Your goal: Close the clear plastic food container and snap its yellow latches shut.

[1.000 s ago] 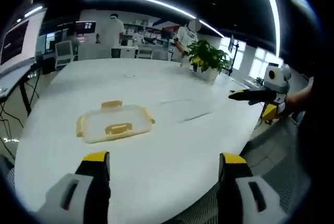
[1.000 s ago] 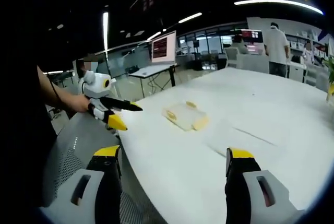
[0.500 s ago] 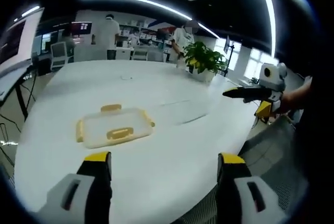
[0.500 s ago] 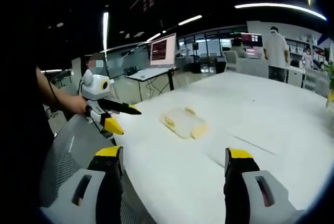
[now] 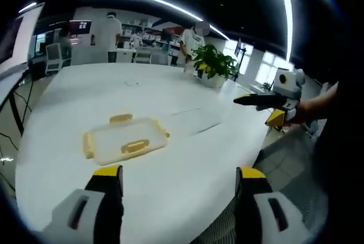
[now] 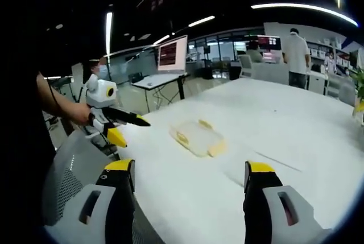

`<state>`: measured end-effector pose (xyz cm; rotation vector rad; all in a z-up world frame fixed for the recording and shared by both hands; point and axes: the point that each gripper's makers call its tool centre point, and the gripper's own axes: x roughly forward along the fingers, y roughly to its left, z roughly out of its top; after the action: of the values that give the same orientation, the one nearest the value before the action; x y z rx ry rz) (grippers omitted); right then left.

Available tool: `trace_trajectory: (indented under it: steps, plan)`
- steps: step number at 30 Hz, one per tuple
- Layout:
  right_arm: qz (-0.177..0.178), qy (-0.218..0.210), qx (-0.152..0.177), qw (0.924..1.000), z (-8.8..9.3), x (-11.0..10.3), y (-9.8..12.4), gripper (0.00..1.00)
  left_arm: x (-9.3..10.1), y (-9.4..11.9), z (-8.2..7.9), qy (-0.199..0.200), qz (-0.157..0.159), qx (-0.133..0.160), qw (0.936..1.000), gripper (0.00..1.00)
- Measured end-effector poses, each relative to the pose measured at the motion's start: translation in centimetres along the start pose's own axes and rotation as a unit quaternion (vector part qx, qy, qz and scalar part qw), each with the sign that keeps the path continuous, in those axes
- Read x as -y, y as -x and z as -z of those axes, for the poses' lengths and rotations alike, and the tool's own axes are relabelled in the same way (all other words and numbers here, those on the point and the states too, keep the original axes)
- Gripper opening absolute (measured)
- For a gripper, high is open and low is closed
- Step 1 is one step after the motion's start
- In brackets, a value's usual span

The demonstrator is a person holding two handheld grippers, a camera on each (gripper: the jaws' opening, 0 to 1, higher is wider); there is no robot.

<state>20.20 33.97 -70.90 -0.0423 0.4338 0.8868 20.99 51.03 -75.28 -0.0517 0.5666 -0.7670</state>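
A clear plastic food container (image 5: 125, 139) with yellow latches lies flat on the white table (image 5: 170, 102), its lid on; its near latch (image 5: 134, 146) sticks out. My left gripper (image 5: 173, 177) stands open, well short of the container, near the table's edge. In the right gripper view the container (image 6: 198, 138) lies ahead near the middle of the table (image 6: 296, 124). My right gripper (image 6: 185, 171) is open, with nothing between its jaws. The right gripper (image 5: 267, 104) shows at the right of the left gripper view, and the left gripper (image 6: 116, 122) shows at the left of the right gripper view.
A potted plant (image 5: 215, 65) stands at the table's far side. People (image 5: 108, 33) stand among desks behind. A monitor (image 6: 172, 53) on a desk is to the left. A grey mesh chair (image 6: 74, 170) sits under my right gripper. A person's arm (image 6: 57, 104) holds the left gripper.
Both views have shifted slightly as the hands moved; the container sits where it was on the table. Both grippers have stayed open.
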Motion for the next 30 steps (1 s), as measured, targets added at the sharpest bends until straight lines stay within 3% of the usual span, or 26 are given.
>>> trace_trajectory:
  steps: [22, 30]
  plan:
    - [0.06, -0.014, 0.002, 0.9981, -1.2, -0.4, -2.3, 0.75, -3.1, 0.9, 0.5, -0.023, 0.063, -0.018, 0.9976, 0.76]
    - [0.06, -0.012, -0.005, 0.9981, -1.4, -0.5, -2.9, 0.76, -3.8, 0.7, 0.6, -0.019, 0.075, -0.029, 0.9966, 0.78]
